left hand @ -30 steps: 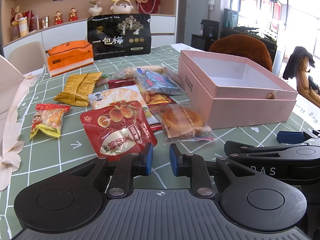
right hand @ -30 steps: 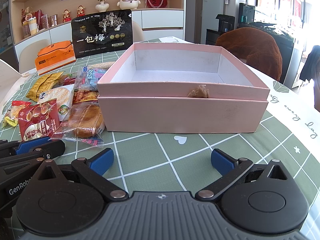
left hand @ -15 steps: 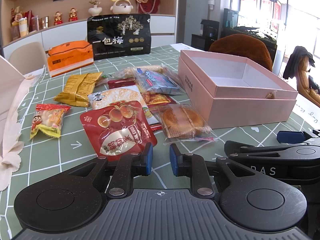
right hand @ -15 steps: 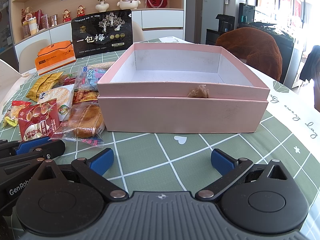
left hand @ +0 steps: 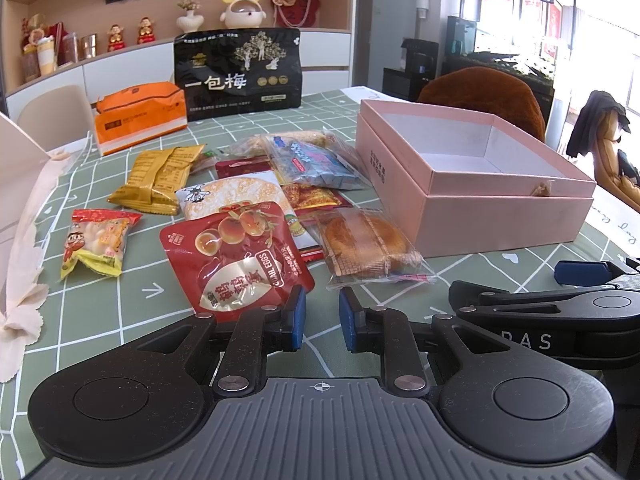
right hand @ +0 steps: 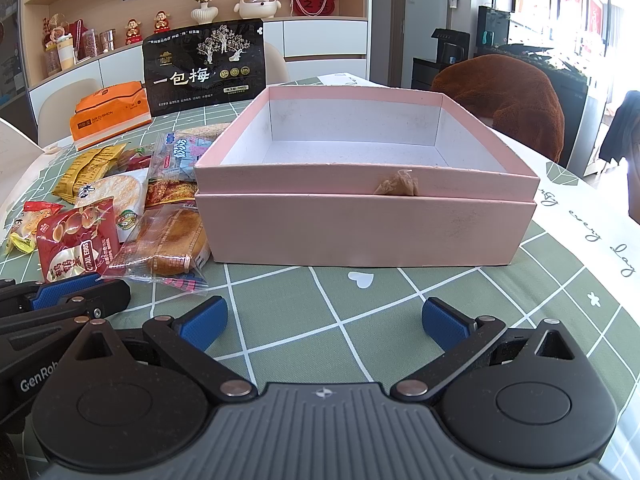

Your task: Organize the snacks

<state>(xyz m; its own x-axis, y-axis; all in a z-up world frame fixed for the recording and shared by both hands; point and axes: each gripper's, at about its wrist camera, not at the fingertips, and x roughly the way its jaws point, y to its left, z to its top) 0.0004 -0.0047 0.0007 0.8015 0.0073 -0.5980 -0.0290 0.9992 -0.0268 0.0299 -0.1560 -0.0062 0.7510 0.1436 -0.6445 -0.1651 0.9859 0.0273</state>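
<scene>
while nothing had yet gone into the pink box (right hand: 360,232), judged the task at its very start, with the first pick not yet made. found box open-topped and bare inside, standing on the green checked tablecloth (right hand: 400,300), right of the snacks. noted black plum bag (left hand: 238,70) upright at the far edge, orange pack (left hand: 140,118) beside it. logged loose snacks in an overlapping heap just left of the box: red quail egg pouch (left hand: 240,256) nearest, wrapped cake (left hand: 366,244) touching the box's near corner, round rice cracker (left hand: 240,196), blue packet (left hand: 316,162), gold packets (left hand: 160,180), small red-and-yellow candy bag (left hand: 98,240) apart to the left. found left gripper (left hand: 322,316) with jaws nearly together, a narrow gap showing, nothing between them, tips just short of the pouch's lower edge. found right gripper (right hand: 322,322) spread wide and empty, facing the box front. judged next move to call for wider left jaws and a pinch on a pouch edge. could not read items buried under the heap; far box wall hid part of the floor; white paper at far left cut off.
</scene>
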